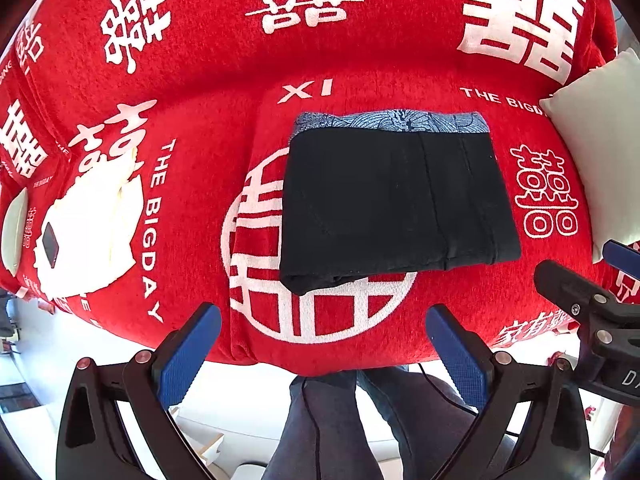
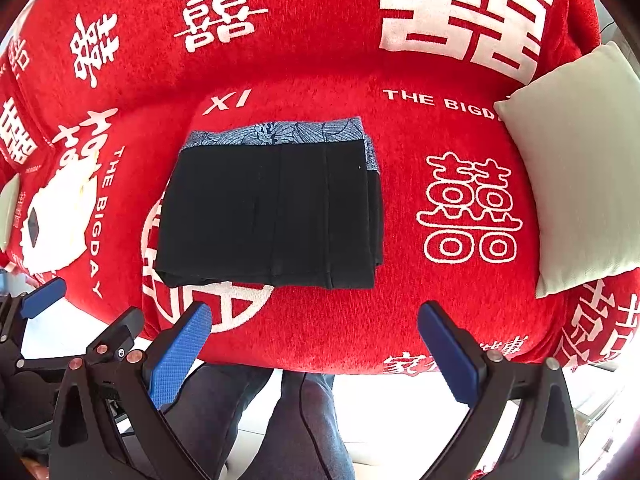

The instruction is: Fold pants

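- Red fabric printed with white characters and the words "THE BIGDAY" covers a sofa [image 1: 200,92] that fills both wrist views, seat and backrest alike.
- The pants [image 1: 392,204], black, lie folded into a compact rectangle on the middle of the seat, partly over a large white circular emblem [image 1: 320,312].
- A strip of blue patterned cloth [image 2: 276,132] shows along the far edge of the folded pants.
- A pale cushion [image 2: 580,168] sits on the seat to the right, well apart from the pants.
- A white patch with a small dark diamond shape [image 1: 80,232] lies on the seat to the left.
- The left gripper [image 1: 324,344] hangs near the front edge of the seat, its blue-padded fingers [image 1: 188,356] spread wide with nothing between them.
- The right gripper [image 2: 316,344] hangs beside it, its fingers [image 2: 452,352] equally wide apart and empty.
- Below the seat edge, a person's legs [image 2: 296,420] in dark trousers show between the fingers.
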The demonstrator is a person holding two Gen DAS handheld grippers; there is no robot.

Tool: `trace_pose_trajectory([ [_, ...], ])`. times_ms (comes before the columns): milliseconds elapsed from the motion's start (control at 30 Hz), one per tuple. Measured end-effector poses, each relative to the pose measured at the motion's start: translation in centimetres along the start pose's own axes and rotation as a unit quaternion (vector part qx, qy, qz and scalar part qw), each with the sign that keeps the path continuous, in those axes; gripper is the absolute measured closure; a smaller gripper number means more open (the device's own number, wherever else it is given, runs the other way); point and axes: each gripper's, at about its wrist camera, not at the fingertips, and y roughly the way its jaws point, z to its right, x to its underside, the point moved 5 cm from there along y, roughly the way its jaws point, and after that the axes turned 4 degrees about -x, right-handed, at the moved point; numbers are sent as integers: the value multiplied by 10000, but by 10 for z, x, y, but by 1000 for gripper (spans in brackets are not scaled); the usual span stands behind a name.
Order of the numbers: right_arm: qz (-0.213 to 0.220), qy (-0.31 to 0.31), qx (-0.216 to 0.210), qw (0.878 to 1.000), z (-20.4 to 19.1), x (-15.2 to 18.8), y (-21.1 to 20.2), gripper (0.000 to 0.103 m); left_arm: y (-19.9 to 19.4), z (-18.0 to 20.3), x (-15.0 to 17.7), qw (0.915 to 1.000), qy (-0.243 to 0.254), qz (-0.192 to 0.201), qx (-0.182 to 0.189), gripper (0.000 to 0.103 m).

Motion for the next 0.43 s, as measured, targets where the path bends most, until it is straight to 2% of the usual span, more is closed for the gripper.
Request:
trace_pose_trajectory([
  [433,-27,33,-9,10000,3,0,3,0,2,1,1,9999,-35,7,98,0],
])
